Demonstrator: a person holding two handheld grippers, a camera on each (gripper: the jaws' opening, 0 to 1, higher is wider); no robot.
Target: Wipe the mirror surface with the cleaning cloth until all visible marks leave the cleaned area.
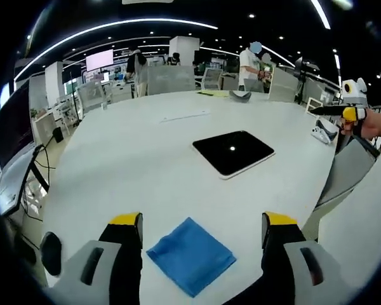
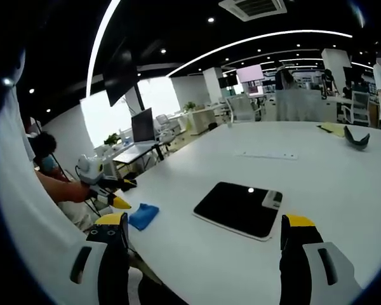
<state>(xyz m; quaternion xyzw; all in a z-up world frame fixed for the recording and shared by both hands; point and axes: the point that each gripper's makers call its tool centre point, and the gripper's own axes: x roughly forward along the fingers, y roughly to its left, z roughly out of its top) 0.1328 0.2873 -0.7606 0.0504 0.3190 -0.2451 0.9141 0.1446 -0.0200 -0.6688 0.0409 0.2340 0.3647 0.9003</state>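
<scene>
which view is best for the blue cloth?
Left gripper view. The blue cloth lies flat on the white table, large and whole, between that gripper's open jaws. In the right gripper view the cloth is small, near the table edge, just under the left gripper.

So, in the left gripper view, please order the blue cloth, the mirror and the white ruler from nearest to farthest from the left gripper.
1. Blue cloth, between the jaws.
2. Mirror, mid-table.
3. White ruler, beyond the mirror.
</scene>
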